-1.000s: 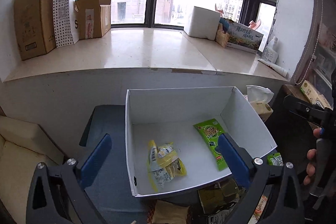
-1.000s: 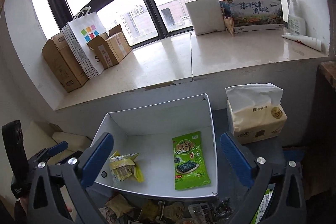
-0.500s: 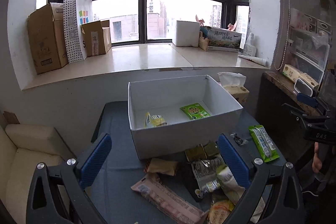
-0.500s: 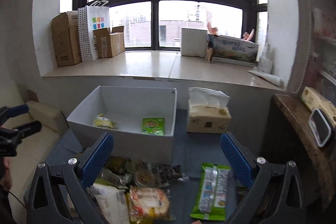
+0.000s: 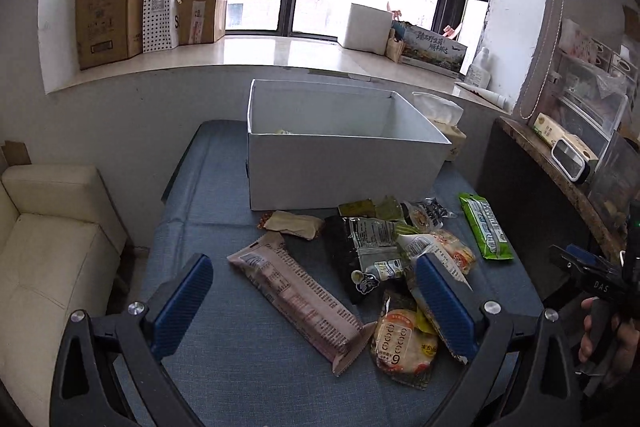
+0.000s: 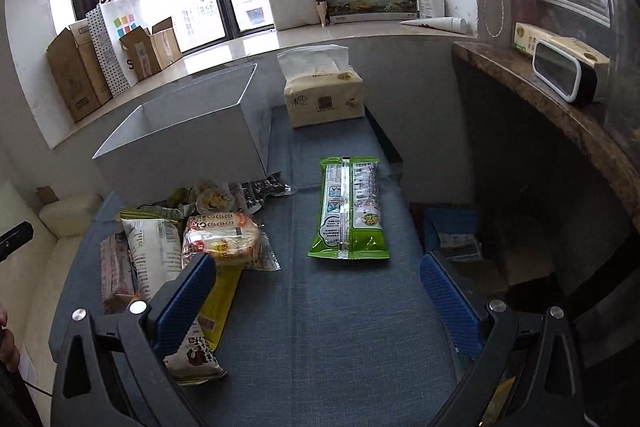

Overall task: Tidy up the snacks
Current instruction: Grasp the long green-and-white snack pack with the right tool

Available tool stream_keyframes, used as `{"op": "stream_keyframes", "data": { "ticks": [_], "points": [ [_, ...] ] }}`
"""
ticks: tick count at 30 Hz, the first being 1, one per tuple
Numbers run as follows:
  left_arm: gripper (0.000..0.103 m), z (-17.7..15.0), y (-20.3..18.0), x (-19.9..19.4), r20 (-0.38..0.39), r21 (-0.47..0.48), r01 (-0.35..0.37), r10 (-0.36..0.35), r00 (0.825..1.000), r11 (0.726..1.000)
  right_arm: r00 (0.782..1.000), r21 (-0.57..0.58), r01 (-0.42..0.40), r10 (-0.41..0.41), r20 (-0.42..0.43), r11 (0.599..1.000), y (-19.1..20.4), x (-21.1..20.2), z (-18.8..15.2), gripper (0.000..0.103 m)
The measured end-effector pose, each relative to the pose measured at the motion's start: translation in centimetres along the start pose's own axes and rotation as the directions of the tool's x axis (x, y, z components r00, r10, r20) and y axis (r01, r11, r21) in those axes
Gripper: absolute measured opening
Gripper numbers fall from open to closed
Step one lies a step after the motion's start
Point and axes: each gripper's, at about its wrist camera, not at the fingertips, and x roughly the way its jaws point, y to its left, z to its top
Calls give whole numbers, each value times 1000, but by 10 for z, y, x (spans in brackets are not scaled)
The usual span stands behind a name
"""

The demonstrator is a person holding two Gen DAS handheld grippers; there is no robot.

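On the blue table (image 5: pixel 224 379), snack packs (image 5: pixel 372 259) lying heaped just in front of the white box (image 5: pixel 340 167), green pack (image 6: pixel 350 207) lying apart, left gripper (image 5: pixel 316 303) and right gripper (image 6: pixel 316 303) hovering wide, both empty.

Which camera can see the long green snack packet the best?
The right wrist view: the green snack packet lies whole and large in the middle, alone on the blue cloth. In the left wrist view it is small and slanted near the right edge.
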Motion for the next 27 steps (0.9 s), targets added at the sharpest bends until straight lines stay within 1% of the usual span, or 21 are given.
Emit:
{"op": "stream_keyframes", "data": {
  "ticks": [1,3,6,8,9,11,13,15,17,19,21,23,27],
  "points": [
    [103,0,-1,3,-9,-1,5,-5,1000,1000,1000,0,-9,9,-6,1000,1,3,0,103],
    [103,-1,-1,6,-20,-2,9,-9,1000,1000,1000,-4,-3,3,-22,1000,2,13,3,103],
    [103,-3,-2,8,-28,-3,17,-17,999,1000,997,-29,-2,-1,-83,1000,4,39,13,103],
    [103,-4,-2,9,-35,-1,22,-22,999,1000,996,-29,19,-21,-87,999,2,55,20,103],
    [103,-5,-3,10,-40,0,19,-19,999,1000,996,-32,11,-14,-92,999,1,64,24,103],
    [103,-7,-4,13,-53,12,8,-7,999,1000,992,-26,31,-34,-118,999,-3,83,31,103],
    [103,-11,-4,15,-67,16,9,-8,998,1000,990,-15,34,-36,-137,999,-8,101,39,103],
    [103,-13,-3,18,-79,11,12,-11,997,1000,990,-21,37,-39,-137,999,-11,115,45,103],
    [103,-15,-2,20,-91,10,9,-8,996,1000,986,-37,56,-62,-157,998,-13,128,49,103],
    [103,-17,-1,21,-97,9,4,-3,995,1000,979,-37,73,-79,-190,997,-14,140,51,103],
    [103,-18,0,20,-98,7,3,-3,995,1000,978,-46,66,-73,-195,997,-13,147,51,103],
    [103,-19,0,20,-97,10,4,-3,995,1000,973,-58,74,-85,-213,996,-13,155,49,103],
    [103,-20,-1,21,-101,17,-1,3,995,1000,967,-23,76,-80,-243,997,-20,167,45,103]
  ]
}}
